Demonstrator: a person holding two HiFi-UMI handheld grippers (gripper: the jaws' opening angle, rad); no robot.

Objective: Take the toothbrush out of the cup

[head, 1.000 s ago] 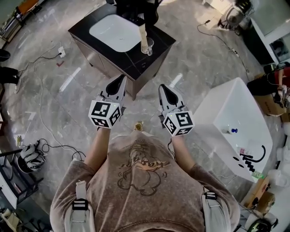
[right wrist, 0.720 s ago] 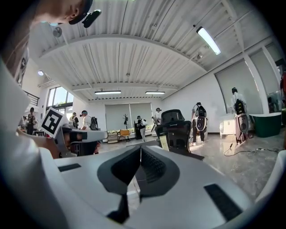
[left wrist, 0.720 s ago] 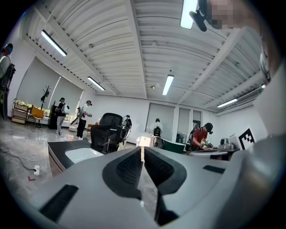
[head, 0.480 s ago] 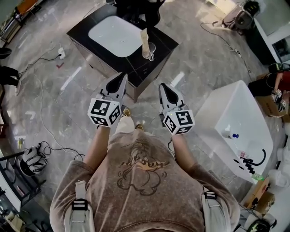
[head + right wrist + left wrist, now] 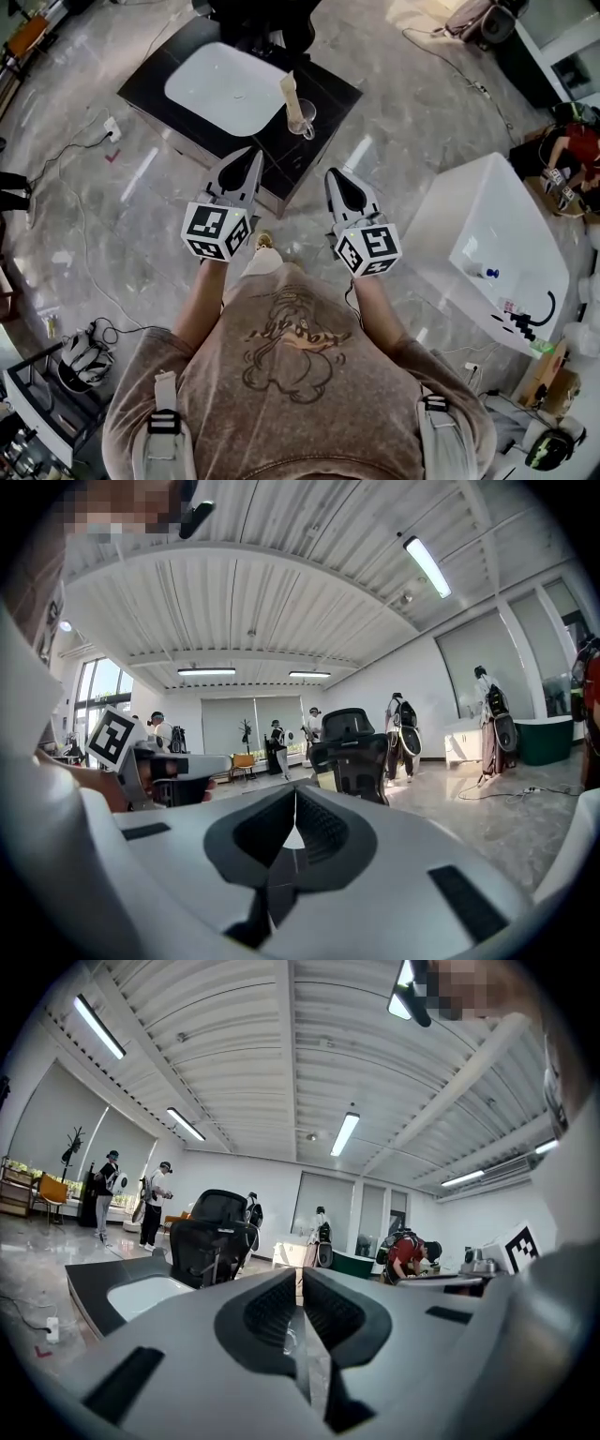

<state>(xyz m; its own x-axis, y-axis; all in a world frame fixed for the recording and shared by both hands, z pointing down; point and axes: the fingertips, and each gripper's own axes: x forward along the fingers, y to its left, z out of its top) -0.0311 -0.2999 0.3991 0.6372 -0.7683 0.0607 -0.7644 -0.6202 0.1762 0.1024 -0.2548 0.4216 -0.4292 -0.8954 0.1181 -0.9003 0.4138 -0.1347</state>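
- Toothbrush (image 5: 291, 92), a pale cream stick, is standing nearly upright in the clear glass cup (image 5: 306, 118), so its upper end is sticking up free above the rim, probably the easiest part to pinch.
- The cup is sitting on the black tabletop (image 5: 328, 92), just beside the white rounded basin (image 5: 225, 86) and near the corner facing the person.
- The grey left gripper (image 5: 251, 156) and grey right gripper (image 5: 334, 176) are being held out side by side, pointing level toward the tabletop. This looks like a carrying pose while the cup is out of reach.
- Both pairs of fingers are pressing together, with nothing between them.
- The toothbrush is standing ahead of both grippers, roughly between the lines they are pointing along and well apart from either pair of fingers. The fingers will need to part before any grasp.
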